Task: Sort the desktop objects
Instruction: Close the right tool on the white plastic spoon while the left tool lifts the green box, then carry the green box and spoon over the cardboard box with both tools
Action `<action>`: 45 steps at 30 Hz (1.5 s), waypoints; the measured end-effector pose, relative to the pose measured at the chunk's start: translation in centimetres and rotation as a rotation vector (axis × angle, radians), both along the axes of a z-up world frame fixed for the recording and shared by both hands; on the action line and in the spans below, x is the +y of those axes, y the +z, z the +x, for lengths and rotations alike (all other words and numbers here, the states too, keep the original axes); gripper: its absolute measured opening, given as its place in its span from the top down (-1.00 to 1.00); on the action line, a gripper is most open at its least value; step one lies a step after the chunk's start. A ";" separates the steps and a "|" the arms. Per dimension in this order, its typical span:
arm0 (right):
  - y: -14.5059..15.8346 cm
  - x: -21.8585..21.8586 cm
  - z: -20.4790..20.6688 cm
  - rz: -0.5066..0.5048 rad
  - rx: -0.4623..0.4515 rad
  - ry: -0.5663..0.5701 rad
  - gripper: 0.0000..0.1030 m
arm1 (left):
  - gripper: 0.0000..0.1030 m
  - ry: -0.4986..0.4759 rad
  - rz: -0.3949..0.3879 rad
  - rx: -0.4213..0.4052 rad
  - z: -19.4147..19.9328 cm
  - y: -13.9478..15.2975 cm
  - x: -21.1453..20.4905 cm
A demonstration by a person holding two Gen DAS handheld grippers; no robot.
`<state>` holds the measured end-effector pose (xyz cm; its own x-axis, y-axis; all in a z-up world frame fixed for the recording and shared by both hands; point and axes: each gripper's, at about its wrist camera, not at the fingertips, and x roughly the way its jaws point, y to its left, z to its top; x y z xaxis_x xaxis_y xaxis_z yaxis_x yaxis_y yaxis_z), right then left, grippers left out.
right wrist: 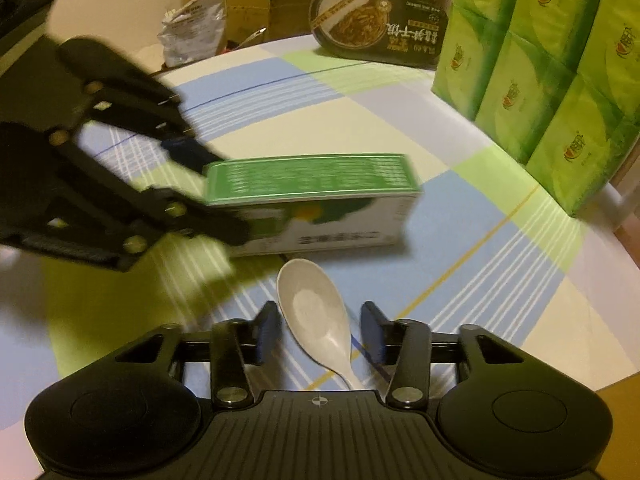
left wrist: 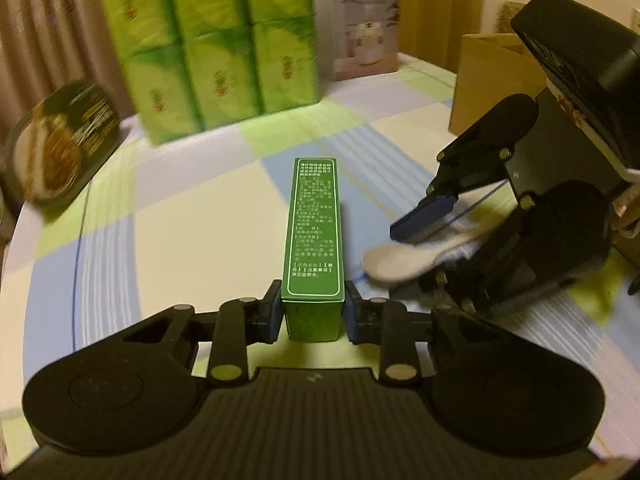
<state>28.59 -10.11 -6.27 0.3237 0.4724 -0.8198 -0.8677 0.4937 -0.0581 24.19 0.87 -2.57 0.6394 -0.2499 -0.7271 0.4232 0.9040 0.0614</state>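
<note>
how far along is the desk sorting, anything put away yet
Nothing looks sorted yet. In hand: the left hand-held gripper is shut on the green box; the right hand-held gripper is open around the white spoon, not yet clamped. Still left: placing both, while the noodle bowl and tissue packs sit on the table.

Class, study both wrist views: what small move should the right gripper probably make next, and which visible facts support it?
Probably close the right gripper on the white spoon: its fingers stand open on either side of the spoon, not yet pinching it, while the left gripper already clamps the green box.
</note>
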 end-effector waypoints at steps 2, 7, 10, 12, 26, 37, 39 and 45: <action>0.0 0.1 -0.4 -0.002 0.014 -0.011 0.82 | 0.52 0.026 0.007 0.013 -1.3 0.0 -0.1; 0.3 -0.2 -2.3 -0.027 0.029 -0.106 0.90 | 0.52 0.085 -0.013 0.043 -4.3 0.3 -0.8; 0.8 -1.3 -4.3 -0.003 0.066 -0.197 0.91 | 0.52 0.102 -0.025 0.057 -6.3 0.6 -1.5; 1.3 -2.5 -6.0 0.029 0.103 -0.273 0.91 | 0.52 0.114 -0.042 0.069 -7.8 0.9 -1.9; 3.9 -10.9 -18.4 0.175 0.206 -0.516 0.91 | 0.52 0.100 -0.056 0.082 -18.1 1.6 -6.5; 3.2 -12.6 -20.9 0.202 0.219 -0.538 0.91 | 0.25 0.092 0.002 0.077 -16.3 1.7 -8.0; 3.2 -12.7 -20.8 0.206 0.213 -0.537 0.91 | 0.25 0.089 0.012 0.092 -15.6 1.4 -8.4; 3.1 -12.9 -20.4 0.215 0.196 -0.537 0.91 | 0.25 0.086 0.033 0.141 -13.8 0.6 -9.4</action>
<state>8.20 -22.96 -3.12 0.4149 0.4463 -0.7929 -0.4785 0.8482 0.2271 10.42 -8.57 -2.02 0.5487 -0.1735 -0.8178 0.3511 0.9356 0.0371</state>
